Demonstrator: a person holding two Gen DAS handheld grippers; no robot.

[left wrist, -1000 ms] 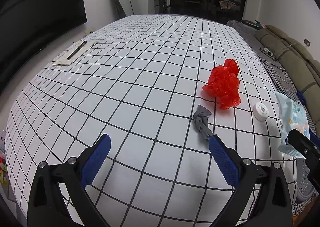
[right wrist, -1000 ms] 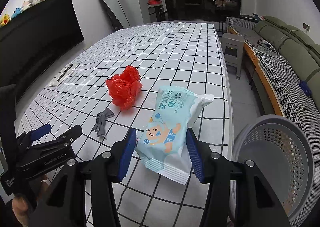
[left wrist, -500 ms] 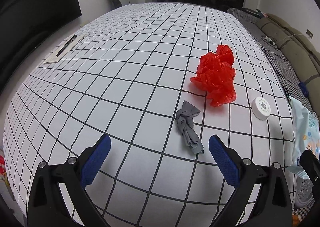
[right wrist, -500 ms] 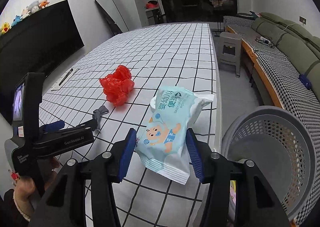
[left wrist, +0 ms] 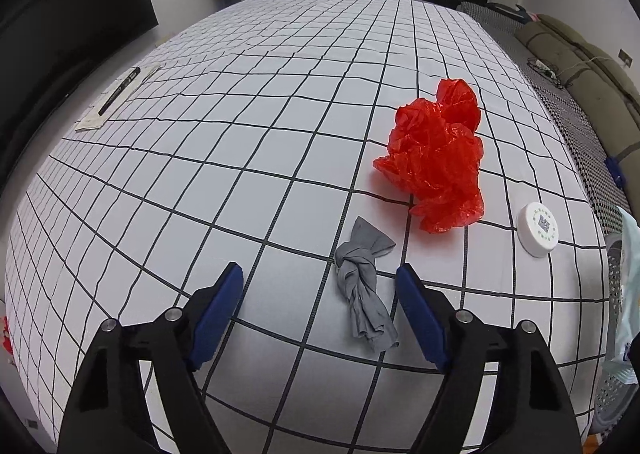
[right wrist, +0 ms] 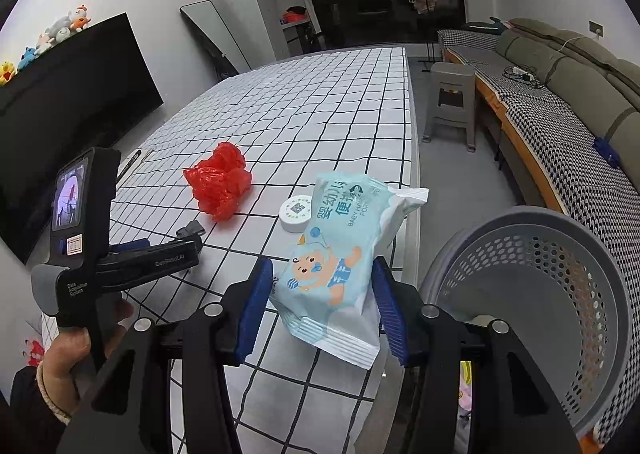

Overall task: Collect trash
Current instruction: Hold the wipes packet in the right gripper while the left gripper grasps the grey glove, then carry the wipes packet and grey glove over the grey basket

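Observation:
A knotted grey rag lies on the checked table, between the blue pads of my left gripper. Those jaws are closing, and neither pad touches the rag. Just beyond it sit a crumpled red plastic bag and a white round lid. My right gripper is shut on a light blue pack of baby wipes, held up over the table's right edge beside the grey perforated basket. The right wrist view also shows the red plastic bag, the white round lid and the left gripper.
A black pen on a paper slip lies at the table's far left. A grey stool and a sofa stand to the right of the table. A dark screen fills the left wall. A hand holds the left tool.
The left gripper has come forward and down, so the grey rag now lies between its pads, and the pads have drawn closer. The right gripper has carried the wipes pack nearer the basket.

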